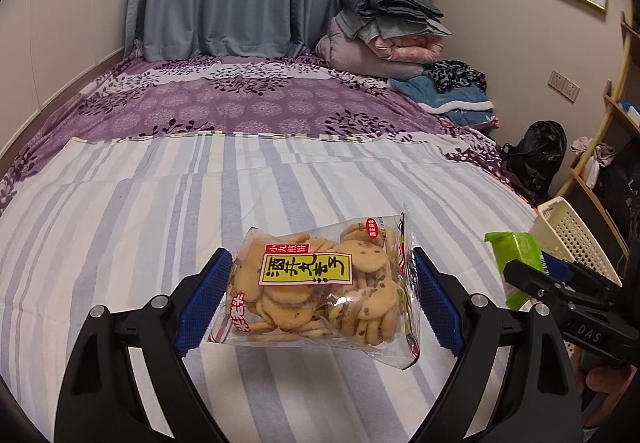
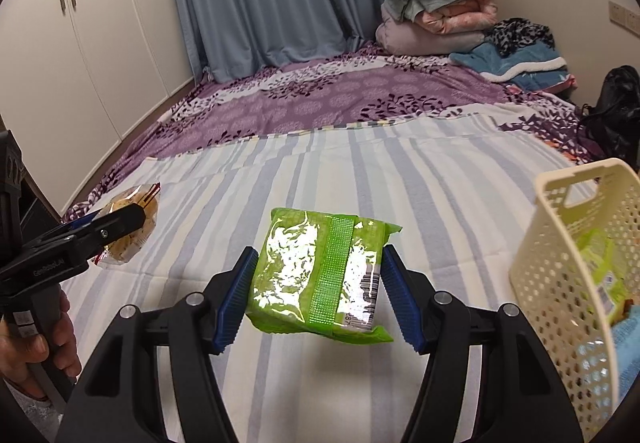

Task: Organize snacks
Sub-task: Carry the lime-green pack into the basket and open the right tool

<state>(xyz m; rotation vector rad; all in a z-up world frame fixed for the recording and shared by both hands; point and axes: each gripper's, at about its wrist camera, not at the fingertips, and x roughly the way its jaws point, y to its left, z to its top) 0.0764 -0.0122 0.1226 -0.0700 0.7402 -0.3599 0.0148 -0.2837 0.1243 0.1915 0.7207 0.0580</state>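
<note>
My left gripper (image 1: 320,295) is shut on a clear bag of round cookies (image 1: 316,287) with a yellow label, held above the striped bed sheet (image 1: 160,211). My right gripper (image 2: 318,295) is shut on a green snack pack (image 2: 320,271), also lifted off the sheet. The green pack (image 1: 516,259) and right gripper show at the right of the left wrist view. The cookie bag (image 2: 132,219) and left gripper show at the left of the right wrist view. A cream perforated basket (image 2: 560,267) stands tilted to the right and holds green and blue packets.
The basket (image 1: 572,239) sits at the bed's right edge. Folded quilts (image 1: 384,35) and clothes (image 1: 452,91) pile at the far right of the bed. A black bag (image 1: 536,155) and a wooden shelf (image 1: 616,123) stand right. White wardrobes (image 2: 80,43) line the left wall.
</note>
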